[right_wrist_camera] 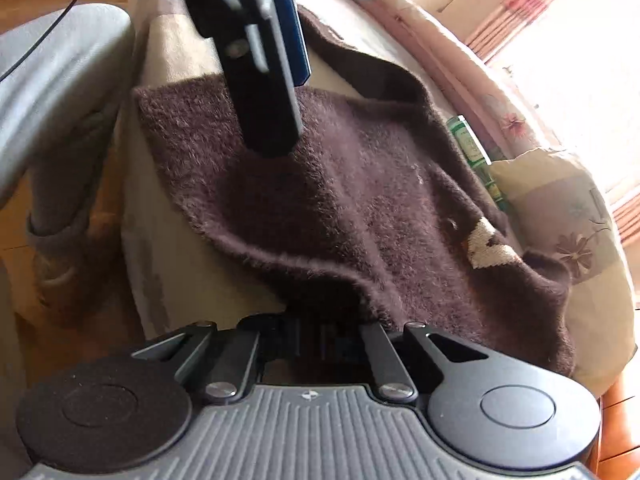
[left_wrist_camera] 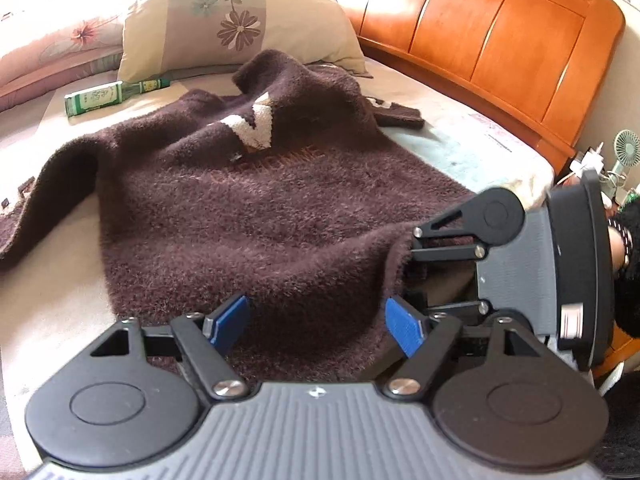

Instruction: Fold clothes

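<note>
Home bedroom, bed (left_wrist_camera: 460, 140) with orange wooden headboard (left_wrist_camera: 500, 40), floral pillow (left_wrist_camera: 224, 20)

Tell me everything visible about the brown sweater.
The brown sweater is fuzzy dark brown knit with a cream V-shaped patch. It lies rumpled and mostly spread on the bed, a sleeve trailing off sideways. The right gripper is shut on its hem corner; the left gripper hovers open over the near hem.

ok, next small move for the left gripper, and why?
Probably close the left gripper on the sweater hem. Its blue pads stand open around the near edge, while the right gripper looks already shut on the hem's other corner, so both corners could lift together.
</note>
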Demonstrator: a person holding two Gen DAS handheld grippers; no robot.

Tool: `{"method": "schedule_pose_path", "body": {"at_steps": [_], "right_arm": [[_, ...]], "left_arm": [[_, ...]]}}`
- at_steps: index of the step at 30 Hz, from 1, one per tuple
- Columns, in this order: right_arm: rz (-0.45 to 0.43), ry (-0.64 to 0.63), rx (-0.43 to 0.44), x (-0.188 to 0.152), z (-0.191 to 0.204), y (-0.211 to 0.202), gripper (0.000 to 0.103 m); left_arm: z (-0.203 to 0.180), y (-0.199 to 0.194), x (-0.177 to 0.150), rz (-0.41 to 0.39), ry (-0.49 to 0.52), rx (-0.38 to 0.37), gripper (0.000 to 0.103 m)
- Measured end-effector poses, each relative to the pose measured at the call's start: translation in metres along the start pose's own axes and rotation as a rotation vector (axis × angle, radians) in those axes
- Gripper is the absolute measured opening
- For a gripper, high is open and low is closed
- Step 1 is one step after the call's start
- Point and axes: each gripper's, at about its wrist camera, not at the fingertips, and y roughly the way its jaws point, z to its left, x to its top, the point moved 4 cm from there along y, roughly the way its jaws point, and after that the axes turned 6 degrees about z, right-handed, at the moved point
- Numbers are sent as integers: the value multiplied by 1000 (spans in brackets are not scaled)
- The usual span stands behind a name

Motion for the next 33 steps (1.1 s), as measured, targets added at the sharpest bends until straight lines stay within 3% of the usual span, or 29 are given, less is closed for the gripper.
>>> {"method": "schedule_pose_path", "body": {"at_steps": [4, 9, 11, 13, 14, 17, 20, 23, 28, 33], "right_arm": [[-33, 125, 93, 7, -31, -18, 10], [-154, 494, 510, 9, -101, -40, 6], [-75, 506, 307, 7, -117, -29, 12], [-48, 527, 267, 4, -122, -25, 12], [-74, 519, 294, 3, -116, -31, 12], [-115, 421, 310, 4, -89, -41, 14], [-11, 357, 224, 4, -75, -21, 14], [14, 415, 254, 0, -79, -10, 14], [-21, 399, 307, -9, -73, -27, 15], [-36, 272, 417, -10, -37, -38, 17]], "left_arm": [[-15, -10, -3, -17, 72, -44, 78], [-18, -17, -4, -30, 99, -63, 82], [-13, -17, -4, -27, 75, -46, 82], [-9, -16, -4, -20, 53, -30, 82], [-9, -17, -5, -18, 53, -26, 82], [-19, -13, -11, 9, 100, -106, 82], [-31, -2, -18, 51, 151, -177, 84], [-41, 31, -27, 144, 178, -187, 84], [-4, 64, -32, 190, 82, -63, 81], [47, 32, -12, 72, -66, -62, 82]]}}
